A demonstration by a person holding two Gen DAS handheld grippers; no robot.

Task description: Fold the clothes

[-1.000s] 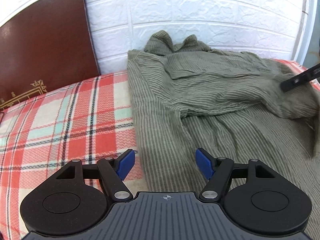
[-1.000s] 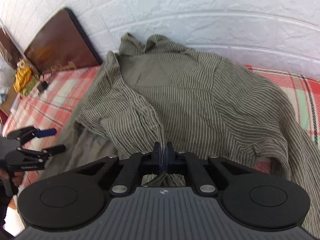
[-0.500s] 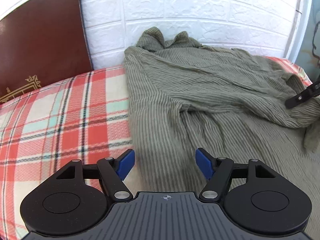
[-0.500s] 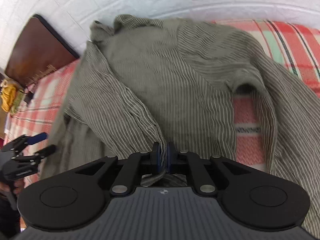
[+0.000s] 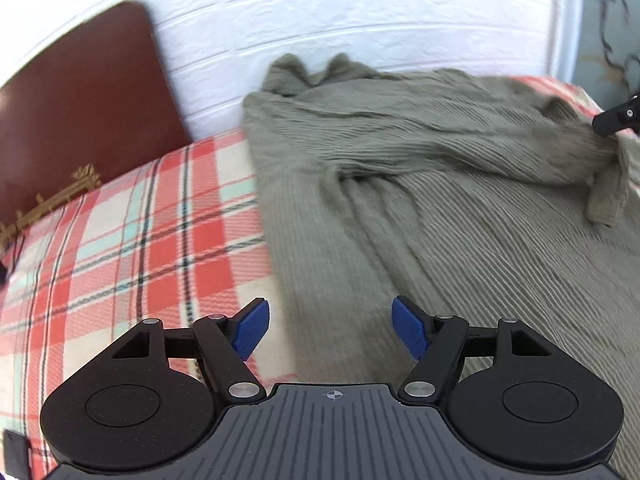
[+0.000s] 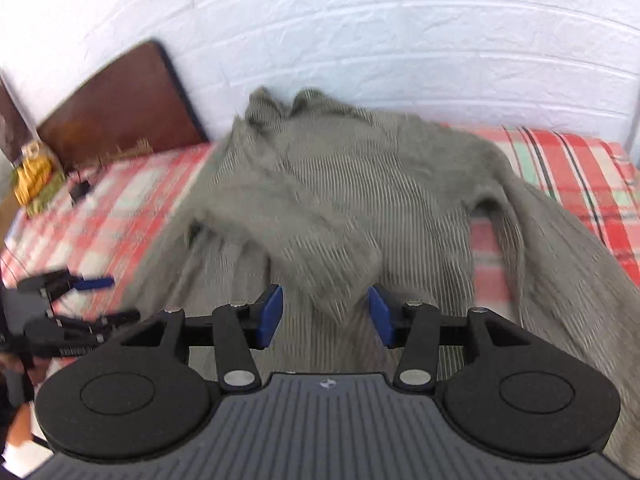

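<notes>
Since a second ago your right gripper [image 6: 325, 312] is opening off the sleeve end it was pinching, your left gripper [image 5: 331, 328] is hovering spread and empty, and the limp shirt [image 5: 420, 184], lying on the plaid bedcover [image 5: 132, 232], is probably best pinched at a hem.

Bed with red plaid sheet [image 5: 120, 240], grey-green striped shirt [image 6: 360, 200] spread across it, small yellow-green bundle [image 6: 34, 180] at its far corner
</notes>
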